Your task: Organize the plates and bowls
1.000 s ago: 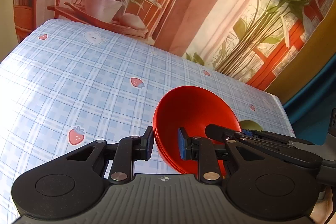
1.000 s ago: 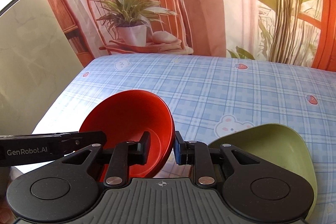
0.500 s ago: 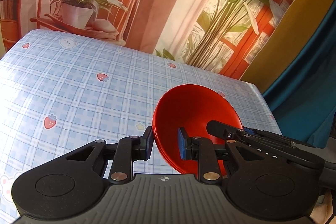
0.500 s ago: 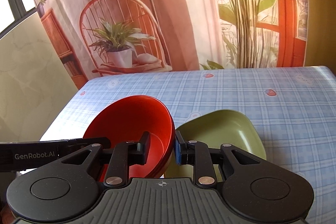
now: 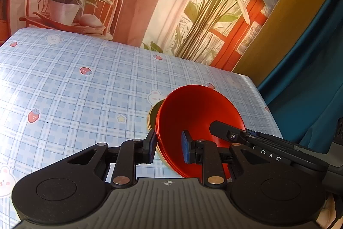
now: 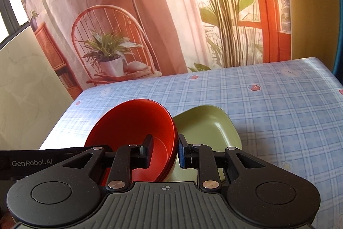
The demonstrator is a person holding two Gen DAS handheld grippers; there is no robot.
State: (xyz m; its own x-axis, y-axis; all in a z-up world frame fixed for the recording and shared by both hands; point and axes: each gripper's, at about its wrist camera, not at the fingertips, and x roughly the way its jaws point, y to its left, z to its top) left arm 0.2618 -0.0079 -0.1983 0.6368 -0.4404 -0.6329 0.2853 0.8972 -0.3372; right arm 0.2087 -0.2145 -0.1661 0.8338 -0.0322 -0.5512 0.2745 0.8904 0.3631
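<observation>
Over the near edge of the table (image 6: 278, 104), covered in blue plaid cloth with strawberry and bear prints, both tongs grip one stack of red bowls (image 6: 133, 128). Left tongs (image 5: 167, 146) are closed most of the way on the stack's rim: one pad sits outside the wall, the other inside the bowl, and the stack stands tilted, its opening turned toward the left camera. Right tongs (image 6: 165, 150) clamp the opposite rim likewise, left finger inside the bowl, right finger outside it. In the left view the right tongs' fingers (image 5: 227, 132) reach in across the bowl's far lip. Several nested rims show along the stack's edge in both views. A green dish (image 6: 208, 128) lies on the cloth just beside the stack, to its right in the right view; whether the two touch cannot be told. In the left view a sliver of that dish (image 5: 153, 116) shows behind the stack. A printed backdrop (image 6: 150, 14) hangs behind the table.
</observation>
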